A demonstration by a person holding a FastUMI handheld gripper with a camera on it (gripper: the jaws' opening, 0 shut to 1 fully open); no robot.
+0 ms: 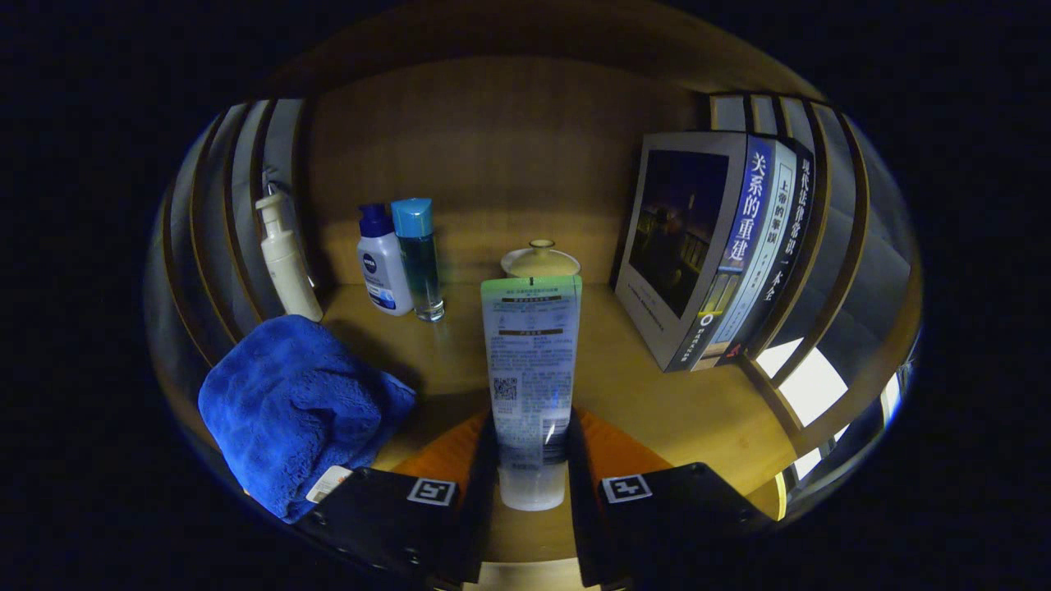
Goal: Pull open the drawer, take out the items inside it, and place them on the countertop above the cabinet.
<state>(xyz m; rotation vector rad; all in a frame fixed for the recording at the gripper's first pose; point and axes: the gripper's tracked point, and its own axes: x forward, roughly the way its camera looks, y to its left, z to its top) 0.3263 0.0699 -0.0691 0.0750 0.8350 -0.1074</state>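
Tube (532, 361) of soft, flat-sided plastic, white with a green crimped end, stands upright between the gripper's (532, 460) black fingers, which clamp its lower body just above the cap, over the wooden countertop (657, 402). Beside the left finger lies a plush blue towel (296, 402). Beyond stand a pump bottle (286, 258), a white bottle (383, 263), a clear teal bottle (419, 258), a round lidded jar (540, 261) and leaning books (722, 246).
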